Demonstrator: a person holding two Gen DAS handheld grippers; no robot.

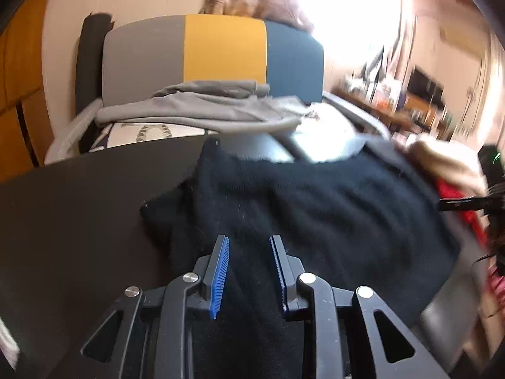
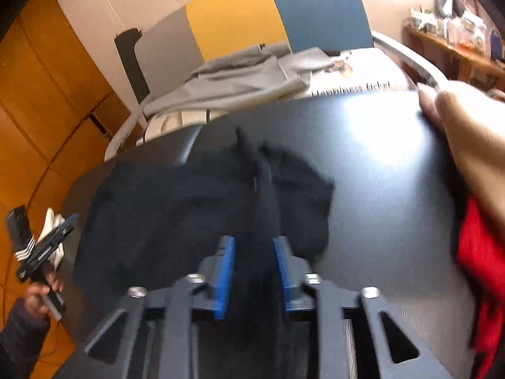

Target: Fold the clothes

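Dark, matte round-edged table (image 1: 79,195) fills the lower half of both wrist views; its far rim curves across mid-frame, with a bright glare patch on the bare top at centre right of the right wrist view (image 2: 378,145).

Black knit garment (image 1: 315,208) lies flat on the table, spread from centre to right in the left wrist view; in the right wrist view it sits centre left (image 2: 176,208), blurred, rumpled at its far edge.

Red cloth (image 2: 476,252) at the right edge, lying on or over the table rim; cannot tell which. Beige cloth (image 2: 473,132) above it at the upper right, on the table's rim.
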